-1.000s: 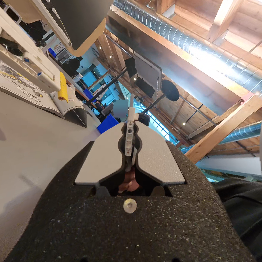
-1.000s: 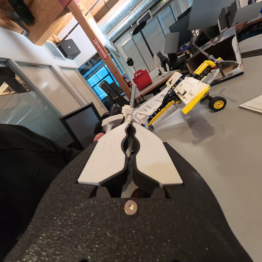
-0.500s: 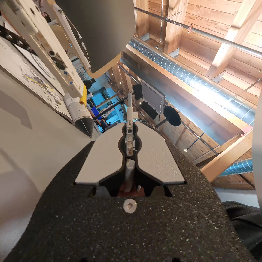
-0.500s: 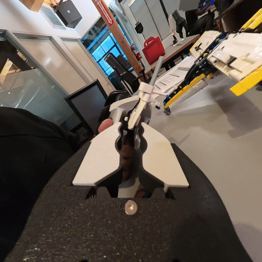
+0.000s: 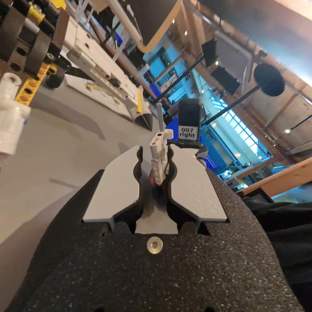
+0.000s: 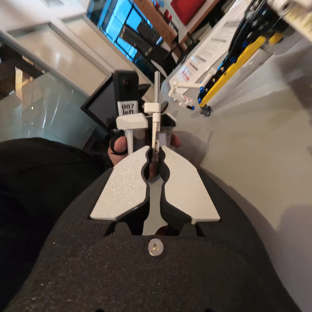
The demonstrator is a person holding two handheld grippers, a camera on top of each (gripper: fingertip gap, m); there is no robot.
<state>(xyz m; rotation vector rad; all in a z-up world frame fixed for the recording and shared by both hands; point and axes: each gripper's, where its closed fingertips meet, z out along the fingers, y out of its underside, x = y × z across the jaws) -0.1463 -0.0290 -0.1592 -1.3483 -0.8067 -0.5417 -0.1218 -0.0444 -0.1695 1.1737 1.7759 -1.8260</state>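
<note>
Gripping a white toy beam assembly (image 6: 155, 135) at centre frame, right tongs (image 6: 155, 150) pinched shut; left tongs (image 5: 154, 149) spread open around it, contact unclear through blur.

Grey tabletop (image 5: 50, 160), timber beams (image 5: 278, 177), blue-lit windows (image 5: 239, 128)

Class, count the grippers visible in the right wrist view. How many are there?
2: the right gripper fills the foreground; the left gripper faces it just beyond.
</note>
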